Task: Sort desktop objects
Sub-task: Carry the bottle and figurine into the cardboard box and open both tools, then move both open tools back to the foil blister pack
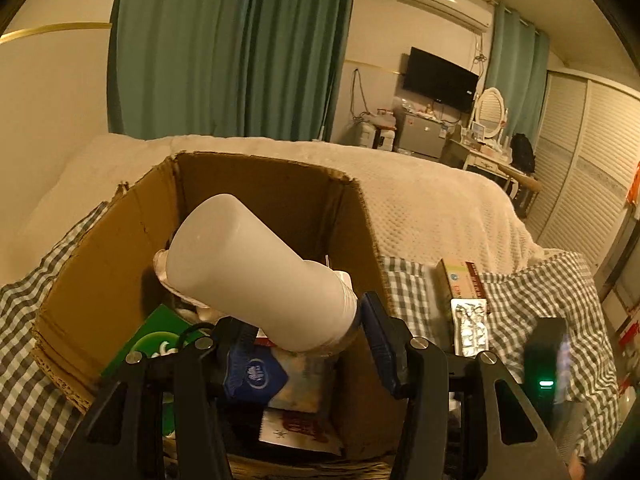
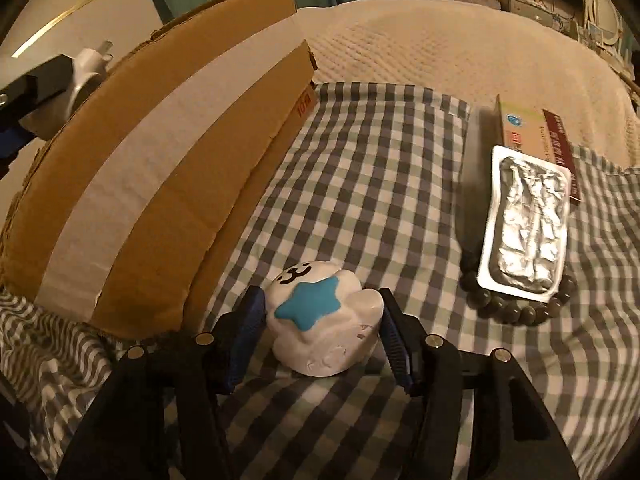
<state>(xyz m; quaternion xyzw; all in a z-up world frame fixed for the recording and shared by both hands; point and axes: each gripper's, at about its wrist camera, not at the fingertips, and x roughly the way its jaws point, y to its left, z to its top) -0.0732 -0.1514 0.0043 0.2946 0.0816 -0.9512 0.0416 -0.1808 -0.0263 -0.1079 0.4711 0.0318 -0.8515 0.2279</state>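
The left gripper (image 1: 304, 340) squeezes the neck end of a white bottle (image 1: 248, 268) and holds it tilted over the open cardboard box (image 1: 104, 264). To do this step well, the bottle should go low into the box before the fingers let go, so it does not bounce out. Inside the box there are already a green packet (image 1: 156, 340) and some other wrappers, so the bottle needs a free spot on top of them.

The right gripper (image 2: 320, 320) is spread wide around a white toy with a blue star (image 2: 320, 316). The toy sits on the checked cloth (image 2: 380, 184) just beside the box. The fingers are not pressing it yet; there is a small gap on each side. They should close gently on the middle of the toy, because it looks round and could slip.

Further from the box lie a foil pill pack (image 2: 528, 220), a medicine carton (image 2: 532, 128) under its far end, and a ring of dark beads (image 2: 516, 312) under its near end. Nothing blocks the toy. The box wall is tall, so the toy must be lifted over it.
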